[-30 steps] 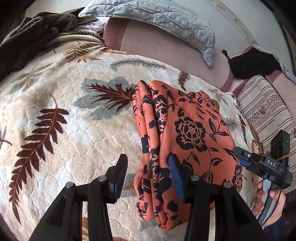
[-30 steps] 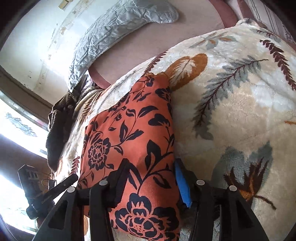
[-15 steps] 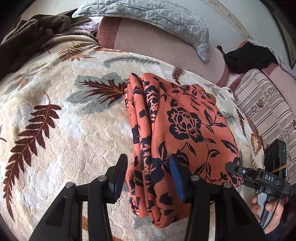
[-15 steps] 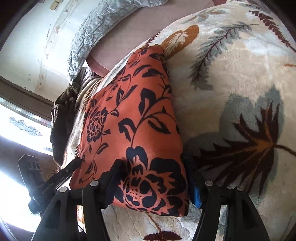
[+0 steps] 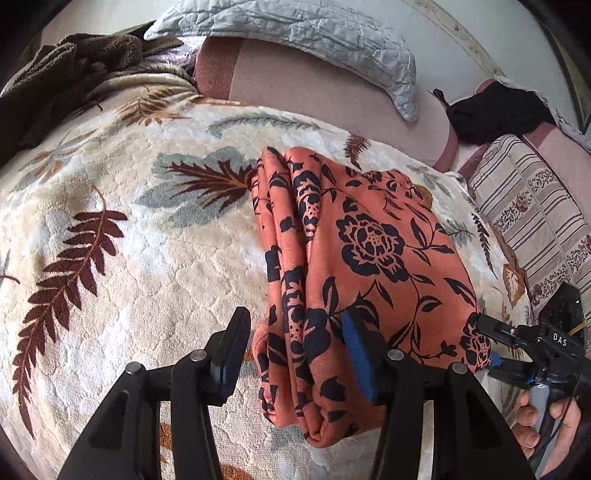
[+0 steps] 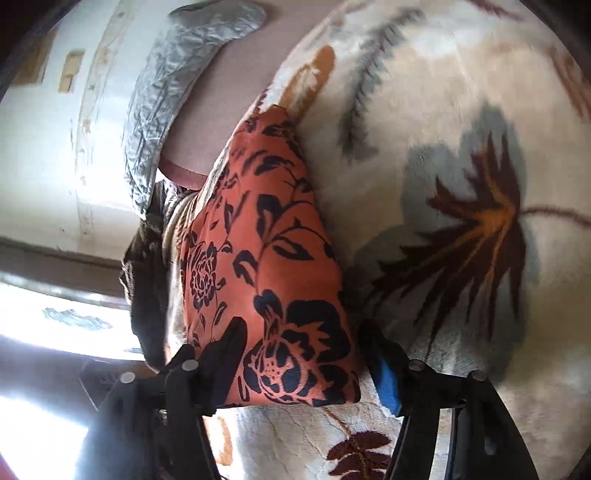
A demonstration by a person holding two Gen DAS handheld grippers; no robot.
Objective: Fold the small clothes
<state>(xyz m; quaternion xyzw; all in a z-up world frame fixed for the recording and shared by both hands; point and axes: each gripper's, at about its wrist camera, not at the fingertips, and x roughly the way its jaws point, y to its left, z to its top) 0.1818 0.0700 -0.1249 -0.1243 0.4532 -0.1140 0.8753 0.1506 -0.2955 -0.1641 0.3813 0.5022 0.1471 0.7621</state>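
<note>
A folded orange garment with dark flower print [image 5: 369, 266] lies on a cream leaf-patterned blanket [image 5: 110, 258]. My left gripper [image 5: 295, 347] is open, its jaws astride the garment's near left corner with slack on both sides. My right gripper [image 6: 303, 354] is open around the garment's [image 6: 266, 258] other near corner. It also shows in the left wrist view [image 5: 491, 345], its fingertips at the cloth's right edge.
A grey quilted pillow [image 5: 295, 33] lies on the pink mattress [image 5: 314, 92] at the back. A brown towel [image 5: 55, 74] sits at the back left, dark clothes [image 5: 498, 110] and a striped pillow [image 5: 535, 206] on the right.
Both grippers have drawn back toward the garment's near edge. The right gripper has tilted and slid from over the cloth to its corner. The garment has stayed folded in place.
</note>
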